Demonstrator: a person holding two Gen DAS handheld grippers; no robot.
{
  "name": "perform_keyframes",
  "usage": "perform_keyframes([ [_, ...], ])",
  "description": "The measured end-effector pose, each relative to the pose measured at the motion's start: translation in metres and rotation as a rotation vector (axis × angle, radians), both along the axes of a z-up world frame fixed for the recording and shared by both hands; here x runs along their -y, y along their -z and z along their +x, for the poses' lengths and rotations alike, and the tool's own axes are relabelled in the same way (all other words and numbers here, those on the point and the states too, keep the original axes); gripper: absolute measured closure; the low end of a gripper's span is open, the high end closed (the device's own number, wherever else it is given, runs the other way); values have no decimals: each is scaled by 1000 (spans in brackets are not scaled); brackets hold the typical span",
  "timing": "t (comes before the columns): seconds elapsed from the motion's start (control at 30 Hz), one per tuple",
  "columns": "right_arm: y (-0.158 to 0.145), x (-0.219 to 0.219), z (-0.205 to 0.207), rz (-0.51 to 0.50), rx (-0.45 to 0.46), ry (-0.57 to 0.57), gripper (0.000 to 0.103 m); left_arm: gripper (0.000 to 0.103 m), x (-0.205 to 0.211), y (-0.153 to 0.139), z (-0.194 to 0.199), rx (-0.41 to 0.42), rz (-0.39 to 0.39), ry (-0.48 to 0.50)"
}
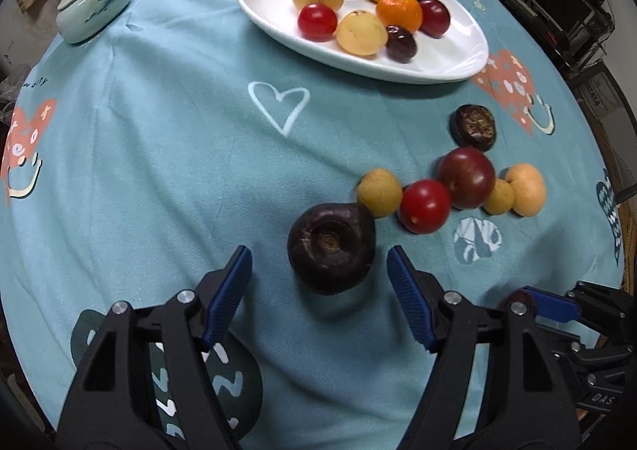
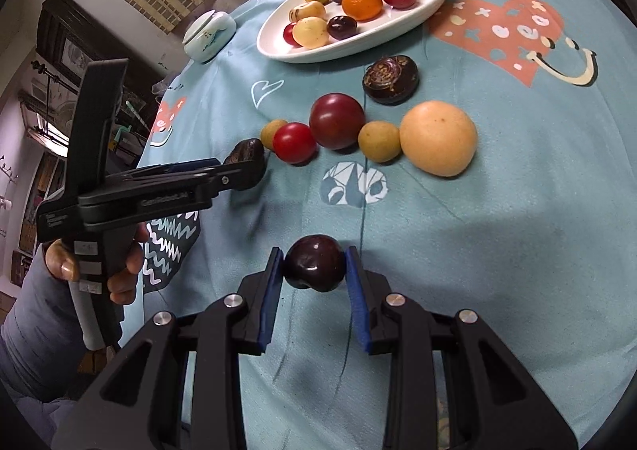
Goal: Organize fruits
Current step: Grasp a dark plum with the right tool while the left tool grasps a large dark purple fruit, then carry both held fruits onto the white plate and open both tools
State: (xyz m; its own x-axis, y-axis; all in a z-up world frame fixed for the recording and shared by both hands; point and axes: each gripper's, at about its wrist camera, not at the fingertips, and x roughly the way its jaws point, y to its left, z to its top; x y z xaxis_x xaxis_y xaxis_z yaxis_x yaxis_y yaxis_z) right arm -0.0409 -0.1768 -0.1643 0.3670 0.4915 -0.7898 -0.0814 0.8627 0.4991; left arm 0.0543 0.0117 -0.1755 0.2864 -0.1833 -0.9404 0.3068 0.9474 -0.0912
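On the plate: we count about a dozen fruits on the white plate (image 1: 450, 63)
Left to move: six loose fruits (image 2: 338, 127) on the cloth
Left gripper (image 1: 318, 270): jaws open around a dark water chestnut (image 1: 331, 247)
Right gripper (image 2: 314, 263): clamped on a dark plum (image 2: 313, 262)

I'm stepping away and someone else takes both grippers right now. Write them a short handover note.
Right gripper: shut on a dark cherry, low over the tablecloth.
Left gripper: open, its fingers either side of a water chestnut, not gripping it.
Done: the white plate already holds many fruits.
Left on the cloth: a second water chestnut, plum, red tomato, two small tan fruits, pale orange fruit.
Next, probably: plate the cherry, then grip the chestnut.
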Motion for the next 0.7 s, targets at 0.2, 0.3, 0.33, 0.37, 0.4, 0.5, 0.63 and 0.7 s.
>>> perform_keyframes([
  [0.2, 3, -5, 2, -5, -9, -31, 71, 58, 3, -8, -5, 31, 40, 4],
  [0.3, 0, -10, 2, -8, 1, -55, 71, 58, 2, -26, -14, 57, 22, -5],
  [0.33, -1, -12, 2, -7, 3, -67, 71, 58, 2, -35, -17, 81, 18, -10],
  [0.37, -2, -13, 2, -10, 6, -74, 71, 58, 3, -43, -20, 99, 13, -14],
  [0.4, -3, -14, 2, -13, 8, -81, 71, 58, 4, -52, -23, 121, 8, -17],
  [0.5, -8, -18, 2, -11, 22, -102, 71, 58, 10, -73, -33, 172, 16, -21],
  [0.63, -13, -22, -1, -7, 38, -130, 71, 58, 21, -91, -47, 225, 36, -12],
  [0.7, -15, -22, -2, -5, 42, -137, 71, 58, 23, -96, -51, 231, 36, -14],
])
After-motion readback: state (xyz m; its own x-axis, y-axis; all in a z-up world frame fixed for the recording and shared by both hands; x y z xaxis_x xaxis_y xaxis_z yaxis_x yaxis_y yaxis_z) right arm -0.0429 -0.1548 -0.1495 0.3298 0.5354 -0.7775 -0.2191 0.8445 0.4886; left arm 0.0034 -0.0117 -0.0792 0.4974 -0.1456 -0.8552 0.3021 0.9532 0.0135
